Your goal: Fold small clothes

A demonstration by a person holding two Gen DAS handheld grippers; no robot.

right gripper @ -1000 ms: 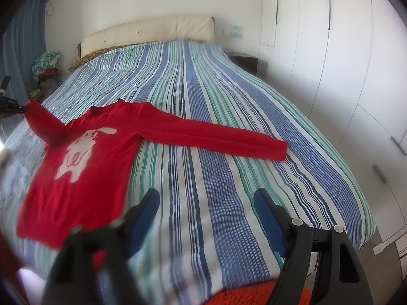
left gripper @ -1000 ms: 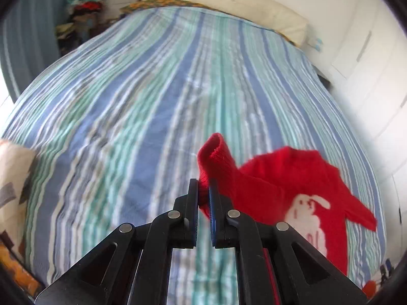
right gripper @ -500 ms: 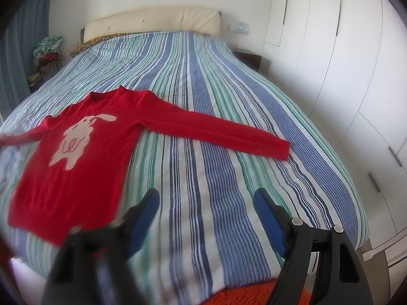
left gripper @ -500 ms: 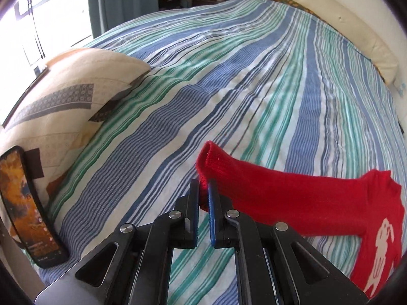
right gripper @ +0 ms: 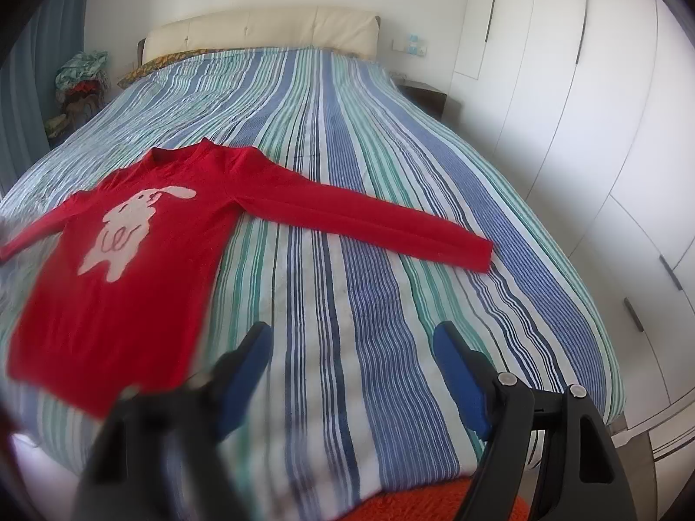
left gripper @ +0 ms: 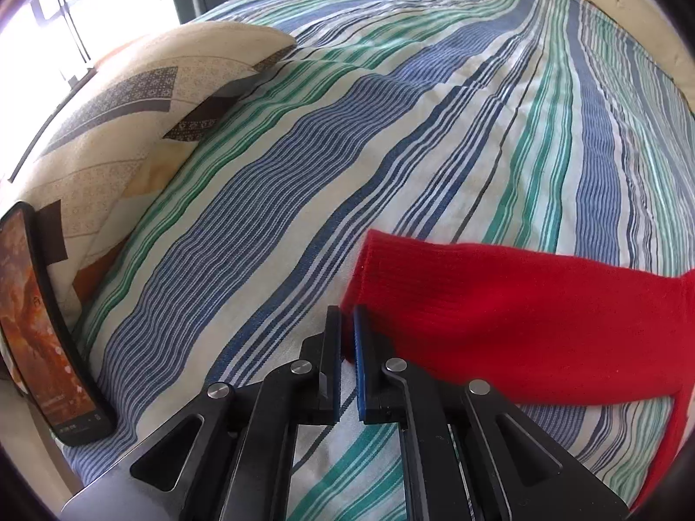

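A red sweater [right gripper: 130, 260] with a white rabbit print lies flat, face up, on the striped bed [right gripper: 369, 325], both sleeves spread out. My left gripper [left gripper: 346, 317] is shut on the cuff of the sweater's left sleeve [left gripper: 499, 312], low over the bedspread near the bed's left side. My right gripper [right gripper: 352, 343] is open and empty, above the bed's near edge, to the right of the sweater's hem. The right sleeve [right gripper: 391, 225] stretches toward the bed's right side.
A patterned cushion [left gripper: 130, 108] and a phone [left gripper: 39, 330] leaning on it sit at the bed's left edge. White wardrobes [right gripper: 608, 130] stand to the right, a headboard [right gripper: 260, 30] at the far end, a clothes pile [right gripper: 82, 82] at far left.
My left gripper has pulled the sleeve cuff outward and down, from raised over the sweater to stretched flat toward the bed's left side. My right gripper has hardly moved.
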